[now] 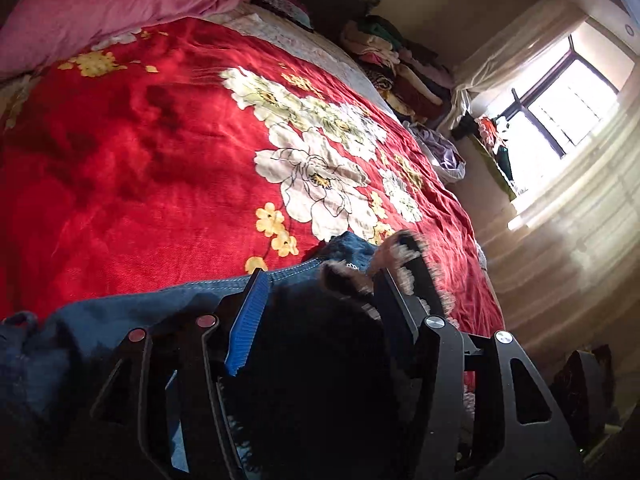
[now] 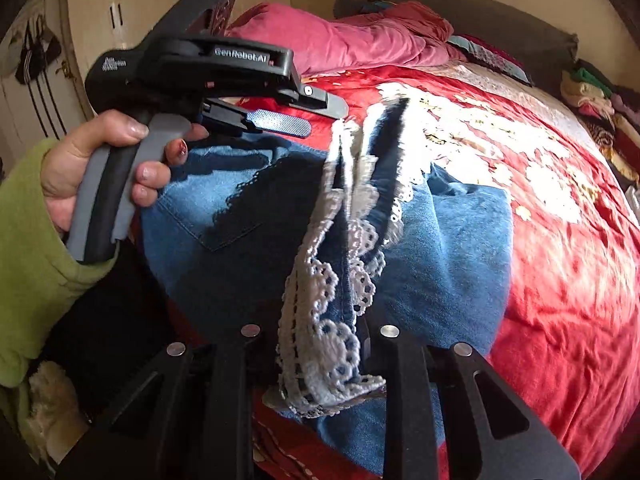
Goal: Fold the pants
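Blue denim pants [image 2: 448, 248] with a white lace hem [image 2: 320, 280] lie on the near part of a red floral blanket [image 2: 560, 280]. My right gripper [image 2: 324, 300] is shut on the lace hem, which stands up from the jaws above the pants; the lace hides its pads. My left gripper [image 2: 308, 116], held by a hand [image 2: 80, 160] in a green sleeve, hovers over the pants' waist end, jaws apart. In the left wrist view the left gripper [image 1: 324, 292] is open over dark denim [image 1: 120, 312], with a lace edge [image 1: 400, 248] draped on the right finger.
A pink quilt [image 1: 112, 4] is bunched at the head of the bed. Folded clothes [image 1: 400, 64] are stacked along the far side. A bright window [image 1: 560, 100] is beyond the bed's edge, and wardrobe doors [image 2: 116, 12] stand behind the left hand.
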Motion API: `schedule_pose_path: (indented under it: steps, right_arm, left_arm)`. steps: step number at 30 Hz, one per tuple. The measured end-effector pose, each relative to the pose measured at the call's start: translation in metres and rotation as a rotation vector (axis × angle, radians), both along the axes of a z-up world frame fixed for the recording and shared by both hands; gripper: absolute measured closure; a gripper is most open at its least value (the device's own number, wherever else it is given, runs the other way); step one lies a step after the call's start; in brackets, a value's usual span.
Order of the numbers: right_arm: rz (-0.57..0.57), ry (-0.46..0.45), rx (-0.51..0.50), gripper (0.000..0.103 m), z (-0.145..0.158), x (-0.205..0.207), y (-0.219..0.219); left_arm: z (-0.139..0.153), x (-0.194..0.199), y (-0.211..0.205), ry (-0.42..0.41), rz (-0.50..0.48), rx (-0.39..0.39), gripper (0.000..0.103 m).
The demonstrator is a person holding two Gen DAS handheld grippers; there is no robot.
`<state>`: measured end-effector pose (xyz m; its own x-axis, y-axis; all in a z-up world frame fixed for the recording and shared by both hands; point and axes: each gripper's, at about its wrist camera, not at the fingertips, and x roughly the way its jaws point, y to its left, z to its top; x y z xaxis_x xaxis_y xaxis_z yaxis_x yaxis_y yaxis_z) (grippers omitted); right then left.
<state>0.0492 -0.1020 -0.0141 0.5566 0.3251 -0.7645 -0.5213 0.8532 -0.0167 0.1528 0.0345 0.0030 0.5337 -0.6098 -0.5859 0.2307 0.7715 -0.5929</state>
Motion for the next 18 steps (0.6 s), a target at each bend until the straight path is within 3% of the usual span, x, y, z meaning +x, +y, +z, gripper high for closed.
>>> schedule_pose_path:
  steps: [2,3,5,9,14,18]
  right_arm:
    - [0.017,-0.005,-0.037,0.072,-0.011,0.000,0.010]
    - [0.023,-0.007,-0.047,0.062,-0.015,0.001,0.014]
    - [0.051,-0.012,-0.036,0.061,-0.017,-0.003,0.021]
    - [0.085,-0.070,0.017,0.044,-0.004,-0.015,0.017]
    - [0.070,-0.112,0.092,0.041,0.023,-0.024,-0.007]
    - [0.072,-0.076,0.085,0.041,0.019,-0.035,-0.015]
  left_arm:
    - [-0.005,-0.004,0.010,0.019,0.018,-0.024,0.054]
    - [-0.009,-0.006,0.013,0.032,0.018,-0.043,0.054]
    - [-0.013,-0.008,0.012,0.047,0.016,-0.048,0.054]
    - [-0.012,-0.012,0.005,0.045,0.001,-0.053,0.048]
    - [-0.015,-0.018,0.001,0.062,-0.006,-0.080,0.047]
    - [-0.021,-0.020,-0.009,0.101,-0.029,-0.074,0.047]
